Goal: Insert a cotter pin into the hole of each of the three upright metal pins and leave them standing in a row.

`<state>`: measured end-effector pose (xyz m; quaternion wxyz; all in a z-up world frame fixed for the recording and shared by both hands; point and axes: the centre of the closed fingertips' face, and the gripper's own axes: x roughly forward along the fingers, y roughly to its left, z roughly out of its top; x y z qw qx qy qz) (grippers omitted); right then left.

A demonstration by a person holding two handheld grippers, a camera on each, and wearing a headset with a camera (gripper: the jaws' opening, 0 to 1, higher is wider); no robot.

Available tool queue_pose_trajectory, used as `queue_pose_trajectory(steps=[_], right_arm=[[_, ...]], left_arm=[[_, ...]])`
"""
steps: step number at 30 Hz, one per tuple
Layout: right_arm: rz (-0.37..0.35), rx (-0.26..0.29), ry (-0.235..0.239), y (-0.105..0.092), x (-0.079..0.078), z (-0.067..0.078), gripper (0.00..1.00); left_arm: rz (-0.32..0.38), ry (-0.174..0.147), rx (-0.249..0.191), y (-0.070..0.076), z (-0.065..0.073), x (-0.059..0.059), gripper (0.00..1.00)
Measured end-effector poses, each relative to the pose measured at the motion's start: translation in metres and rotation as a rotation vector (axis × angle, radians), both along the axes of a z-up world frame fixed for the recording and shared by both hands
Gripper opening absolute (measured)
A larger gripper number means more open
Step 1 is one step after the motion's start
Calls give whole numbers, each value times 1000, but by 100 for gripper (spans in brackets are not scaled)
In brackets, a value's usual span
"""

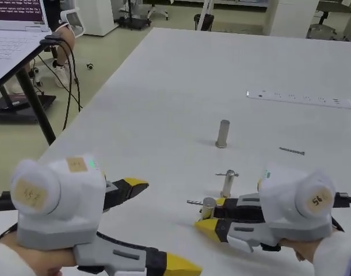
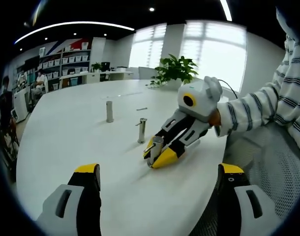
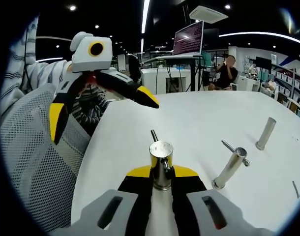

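Observation:
My right gripper is shut on a short upright metal pin, which has a thin cotter pin sticking out of it. Just beyond stands a second metal pin with a cotter pin across its top. Farther back stands a bare third pin. A loose cotter pin lies flat to its right. My left gripper is open at the near left, holding nothing.
A white power strip lies on the white table at the far right. A laptop sits on a separate desk at the upper left, with cables hanging from it. A mesh chair back is behind me.

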<state>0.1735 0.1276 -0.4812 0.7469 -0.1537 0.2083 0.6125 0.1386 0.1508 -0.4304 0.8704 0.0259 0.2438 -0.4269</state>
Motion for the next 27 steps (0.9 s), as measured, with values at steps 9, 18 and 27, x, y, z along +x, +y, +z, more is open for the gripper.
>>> queue_pose_trajectory(steps=[9, 18, 27], right_arm=[[19, -9, -47, -1, -4, 1, 8], [10, 19, -52, -16, -4, 16, 8], [-66, 21, -73, -55, 20, 34, 8]], left_arm=[[-6, -6, 9, -2, 3, -2, 98], [-4, 3, 22, 0, 0, -4, 98], [14, 5, 20, 1, 1, -1, 98]])
